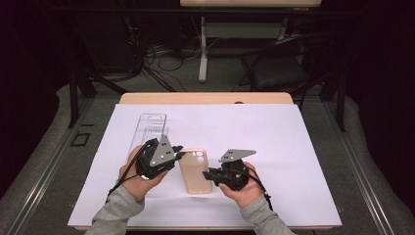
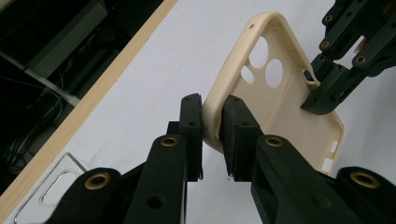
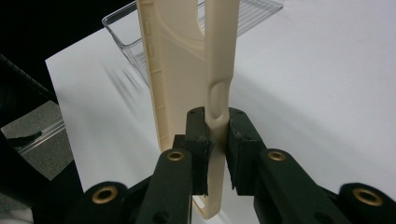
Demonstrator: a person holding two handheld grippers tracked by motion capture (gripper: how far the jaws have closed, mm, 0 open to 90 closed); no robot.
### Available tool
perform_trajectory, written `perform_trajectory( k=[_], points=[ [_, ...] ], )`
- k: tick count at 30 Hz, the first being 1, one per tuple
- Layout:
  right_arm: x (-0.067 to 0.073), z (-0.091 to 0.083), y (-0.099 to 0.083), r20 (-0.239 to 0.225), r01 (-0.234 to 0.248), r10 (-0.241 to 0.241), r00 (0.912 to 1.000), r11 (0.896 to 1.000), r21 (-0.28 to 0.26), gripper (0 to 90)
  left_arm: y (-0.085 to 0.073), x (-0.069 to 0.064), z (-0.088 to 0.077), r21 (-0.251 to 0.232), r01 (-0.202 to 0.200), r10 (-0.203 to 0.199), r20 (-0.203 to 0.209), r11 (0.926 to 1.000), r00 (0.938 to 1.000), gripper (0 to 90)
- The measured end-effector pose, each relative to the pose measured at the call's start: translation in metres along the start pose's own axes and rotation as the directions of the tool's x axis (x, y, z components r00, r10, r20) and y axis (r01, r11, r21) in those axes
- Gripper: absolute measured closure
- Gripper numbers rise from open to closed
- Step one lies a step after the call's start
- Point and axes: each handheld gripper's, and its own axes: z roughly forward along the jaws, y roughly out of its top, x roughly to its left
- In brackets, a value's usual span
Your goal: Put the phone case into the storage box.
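Beige case (image 1: 195, 171) pinched at both long edges by L gripper (image 1: 177, 152) & R gripper (image 1: 209, 174); long axis front-back, camera holes far end.

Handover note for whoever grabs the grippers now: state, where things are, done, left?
Left gripper: shut on one long edge of the beige phone case.
Right gripper: shut on the opposite long edge.
Case: held between both over the white sheet, open side facing the left gripper's camera.
Clear tray: on the sheet, behind the left hand.
Done: case gripped from both sides.
Left: unclear from here; probably moving the case.
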Motion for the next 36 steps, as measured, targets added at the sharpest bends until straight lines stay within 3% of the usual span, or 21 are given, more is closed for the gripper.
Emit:
perform_trajectory(
  k=[23,36],
  points=[
    [-0.002,0.000,0.000,-0.010,-0.015,0.015,0.9998,1.000,-0.013,73.5,-0.002,0.002,0.000,-0.001,0.013,-0.013,0.007,0.9999,0.9999,79.8],
    [-0.009,-0.006,0.002,0.002,-0.027,0.027,0.9996,0.998,-0.064,52.9,-0.006,0.010,-0.002,-0.006,0.033,-0.033,-0.007,0.9994,0.9994,79.7]
  ],
)
